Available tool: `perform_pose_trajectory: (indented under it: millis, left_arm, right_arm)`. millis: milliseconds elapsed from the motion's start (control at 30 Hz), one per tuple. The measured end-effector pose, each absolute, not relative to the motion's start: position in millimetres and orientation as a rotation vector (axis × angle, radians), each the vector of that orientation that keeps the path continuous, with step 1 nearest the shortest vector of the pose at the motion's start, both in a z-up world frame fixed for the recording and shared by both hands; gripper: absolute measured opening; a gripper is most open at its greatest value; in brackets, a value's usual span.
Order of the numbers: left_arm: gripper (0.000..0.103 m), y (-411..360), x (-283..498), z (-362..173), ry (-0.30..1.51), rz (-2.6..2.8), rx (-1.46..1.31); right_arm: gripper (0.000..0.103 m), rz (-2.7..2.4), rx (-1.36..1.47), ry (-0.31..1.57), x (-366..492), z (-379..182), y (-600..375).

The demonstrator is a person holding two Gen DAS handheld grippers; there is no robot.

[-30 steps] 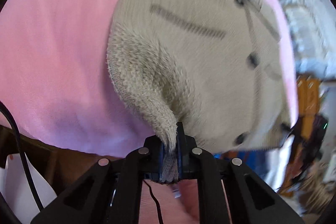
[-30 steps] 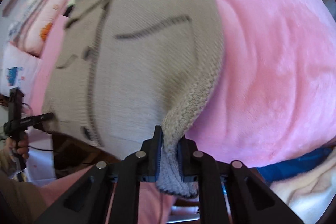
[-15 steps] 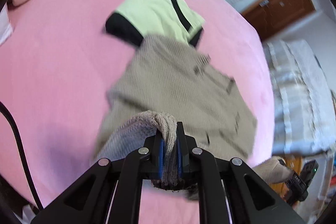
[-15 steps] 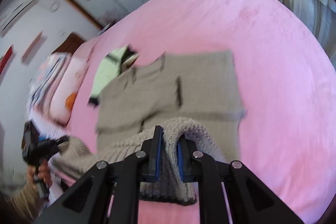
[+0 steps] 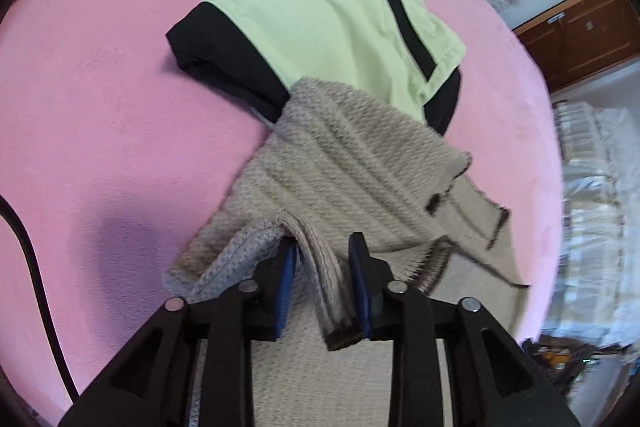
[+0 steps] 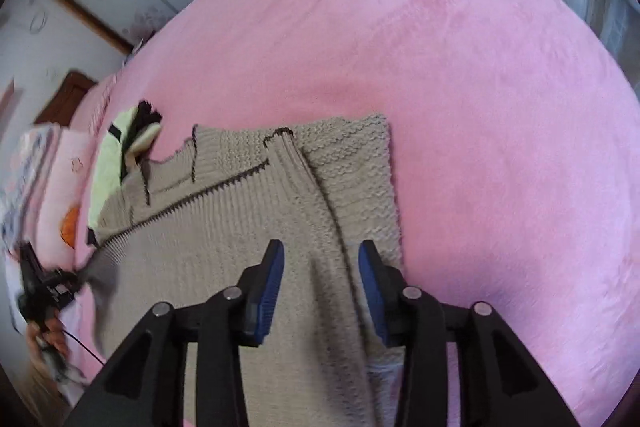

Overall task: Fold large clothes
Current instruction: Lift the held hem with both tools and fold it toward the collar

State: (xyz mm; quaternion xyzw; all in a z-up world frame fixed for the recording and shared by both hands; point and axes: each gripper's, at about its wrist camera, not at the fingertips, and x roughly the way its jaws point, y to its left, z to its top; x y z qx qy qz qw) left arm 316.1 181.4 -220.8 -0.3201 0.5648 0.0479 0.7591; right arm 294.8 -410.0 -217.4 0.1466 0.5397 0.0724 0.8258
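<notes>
Both grippers opening to drop the fold: left gripper [image 5: 322,281] w/ the beige knit cardigan [image 5: 352,163] hem loose btwn its parting jaws, right gripper [image 6: 322,285] jaws apart over the knit, not pinching. Cardigan lies on the pink bedspread [image 6: 480,107], far edge overlapping the folded green-black shirt [image 5: 320,11], prob. so the doubled half settles flat.

Cardigan [image 6: 240,247] folded over, both grippers' fingers [image 5: 286,279] opening

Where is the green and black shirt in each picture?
Left wrist view: the green and black shirt fills the upper middle, its near edge under the grey knitted cardigan.
Right wrist view: small at the left edge, beyond the cardigan.
Shared landmark: the pink bedspread.
</notes>
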Motion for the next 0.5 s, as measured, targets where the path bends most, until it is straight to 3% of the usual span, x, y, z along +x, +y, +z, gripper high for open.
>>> perform_pose_trajectory:
  millis: [233,333,500]
  left_arm:
    - [0.041,188.9,324.9,-210.1,1.211,0.019,-0.768]
    - [0.052,192.6,330.5,-200.6,1.178,-0.017,-0.794]
    - [0.055,186.5,346.0,-186.0,1.173,-0.056,-0.625]
  right_arm:
    - [0.040,0.182,0.181,1.149,315.9,-224.9,-382.8]
    - [0.041,0.180,0.125,1.147,327.1,-230.0,-365.3]
    - [0.041,0.172,0.046,1.156,339.9,-239.7,-347.0]
